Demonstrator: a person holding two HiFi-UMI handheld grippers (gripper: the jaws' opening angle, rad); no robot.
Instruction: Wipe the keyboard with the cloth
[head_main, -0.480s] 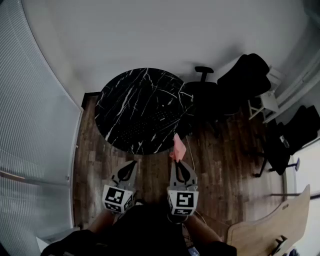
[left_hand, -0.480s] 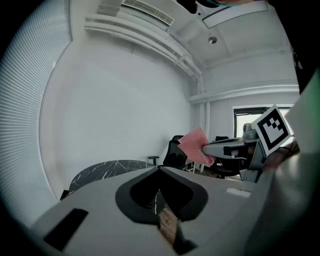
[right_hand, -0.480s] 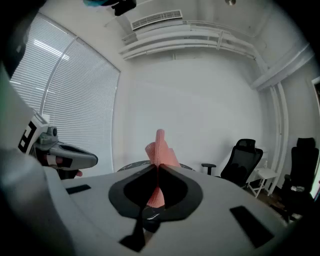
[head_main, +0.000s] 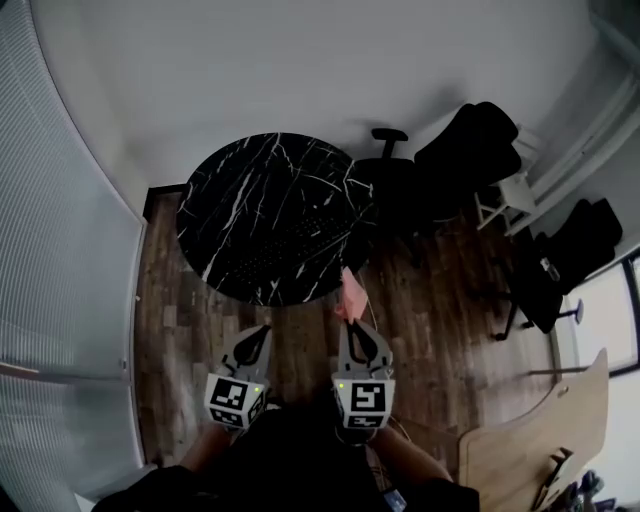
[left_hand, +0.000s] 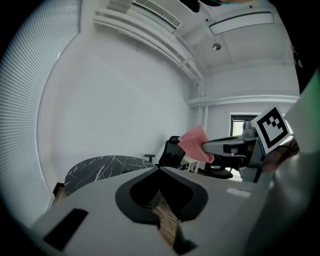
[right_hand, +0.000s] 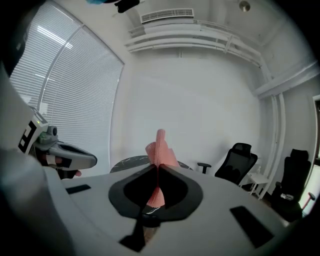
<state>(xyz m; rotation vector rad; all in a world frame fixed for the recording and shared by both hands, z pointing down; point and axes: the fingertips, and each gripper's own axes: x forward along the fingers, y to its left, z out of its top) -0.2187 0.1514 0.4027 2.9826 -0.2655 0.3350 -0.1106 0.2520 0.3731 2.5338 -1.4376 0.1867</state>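
A pink cloth (head_main: 352, 293) sticks up from my right gripper (head_main: 349, 323), which is shut on it, over the wooden floor just short of the round black marble table (head_main: 240, 190). In the right gripper view the cloth (right_hand: 160, 149) stands pinched between the jaws. A dark keyboard (head_main: 297, 238) shows only faintly on the table's near right part. My left gripper (head_main: 264, 329) is shut with nothing in it, level with the right one and to its left. From the left gripper view I see the cloth (left_hand: 194, 143) and the table (left_hand: 102, 167) ahead.
Black office chairs (head_main: 468, 150) stand to the right of the table, another chair (head_main: 545, 275) further right. A white blind wall (head_main: 50, 250) runs along the left. A light wooden tabletop (head_main: 530, 440) is at the lower right. Wooden floor (head_main: 420, 310) lies between me and the table.
The head view has shifted: table and chairs sit a little further left and up in the frame. Both grippers keep the same pose, and the cloth stays in the right one.
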